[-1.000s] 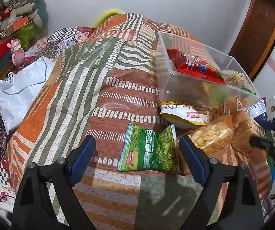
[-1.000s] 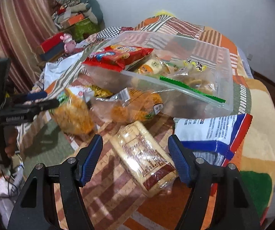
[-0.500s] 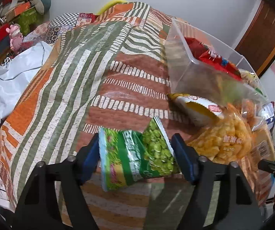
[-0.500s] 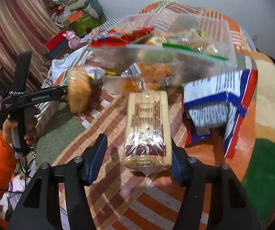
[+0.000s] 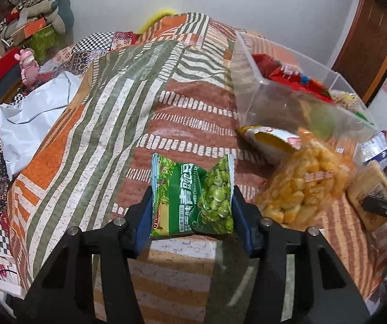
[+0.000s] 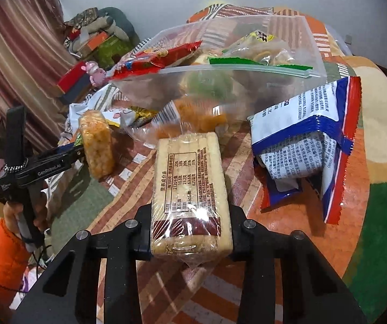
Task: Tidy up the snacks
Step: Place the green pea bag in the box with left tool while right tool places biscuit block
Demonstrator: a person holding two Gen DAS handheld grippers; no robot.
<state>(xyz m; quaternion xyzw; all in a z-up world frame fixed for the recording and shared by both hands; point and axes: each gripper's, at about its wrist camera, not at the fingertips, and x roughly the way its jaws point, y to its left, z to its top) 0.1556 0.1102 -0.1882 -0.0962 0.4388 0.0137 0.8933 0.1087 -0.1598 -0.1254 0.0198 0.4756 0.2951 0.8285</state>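
Left gripper (image 5: 192,210): its jaws have just been closing and now clamp a green pea packet from both sides, the blue pads pressed into the packet's edges.
Pea packet (image 5: 193,197): stands between the pads, crumpled inward at the top, above the striped bedspread (image 5: 112,124).
Right gripper (image 6: 190,229): its jaws have just been closing and are now clamped on a long pack of biscuits, gripping its near end.
Biscuit pack (image 6: 189,186): clear wrapper, printed label facing up, pointing away from the camera toward the clear bin.
Clear bin (image 6: 247,67): sits at the far right of the bedspread; it holds a red packet (image 6: 155,59), a green-edged packet and other snacks too blurred to tell apart.
Loose snacks: a bag of yellow puffs (image 5: 301,186) lies just right of the pea packet; a yellow and white packet (image 5: 271,140) lies between the puffs and the bin; a blue, white and red packet (image 6: 309,140) lies right of the biscuit pack.
Person: a hand (image 6: 12,210) in an orange sleeve holds the left gripper's handle at the left of the right wrist view.
Surroundings: a white bag (image 5: 31,118) lies at the left edge of the bed; a pink toy (image 5: 29,64) stands beyond it.
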